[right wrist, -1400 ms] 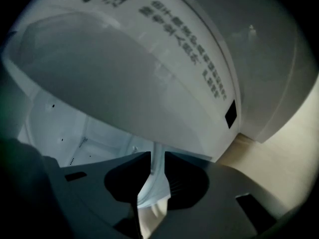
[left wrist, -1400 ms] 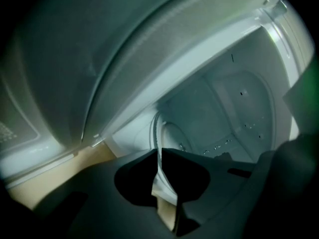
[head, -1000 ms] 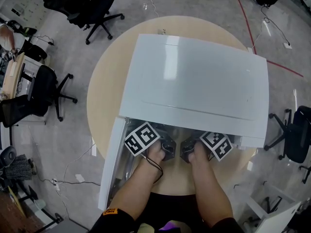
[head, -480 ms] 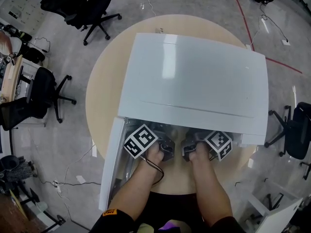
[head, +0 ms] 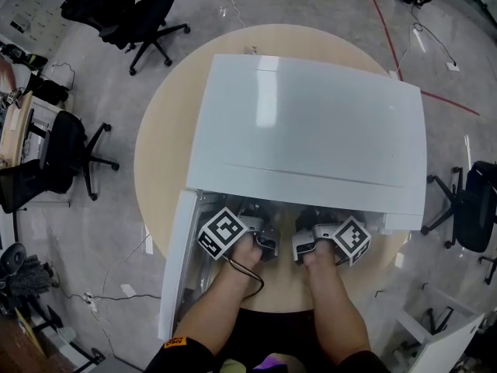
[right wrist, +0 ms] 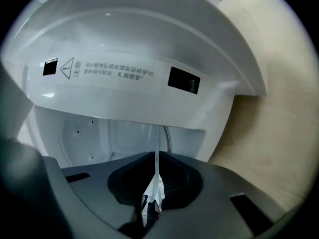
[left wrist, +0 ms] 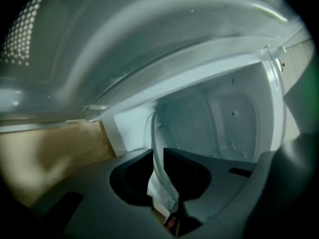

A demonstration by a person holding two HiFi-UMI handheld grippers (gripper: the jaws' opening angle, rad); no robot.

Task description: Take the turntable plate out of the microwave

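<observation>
Plate [left wrist: 156, 133]: clear glass, so I'd expect it to be stiff, heavy for its thickness and slick. It would likely chip or shatter if it knocks the cavity frame or drops on the desk. The rim is the only sensible place to take it, at 2 points on the near edge, spread apart so it can't pivot.

It sits in the mouth of the microwave [head: 311, 123] with its rim toward the person and the rest back in the cavity. The head view hides it under the top panel.

Right tongs [right wrist: 157, 156]: nearly closed, pinching the thin rim edge-on.

Left tongs [left wrist: 158, 152]: they have just been opening. The pads are now a little apart with the rim between them, and it doesn't look clamped. My guess is the right side carries most of the load. The risk is that the glass slides or swings on 1 firm grip.

Door [head: 177, 263] hangs open on the left, just beside the left tongs, so clearance is tight on that side.

Desk [head: 159, 130]: round, pale wood, mostly covered by the microwave. There is only a narrow bare strip in front of the opening, with more free wood at the left and the far edge.

Room: grey floor [head: 326, 6], office chairs [head: 132, 14] to the left and 1 more at the right edge, loose cables, and a red line [head: 396, 37] on the floor.
</observation>
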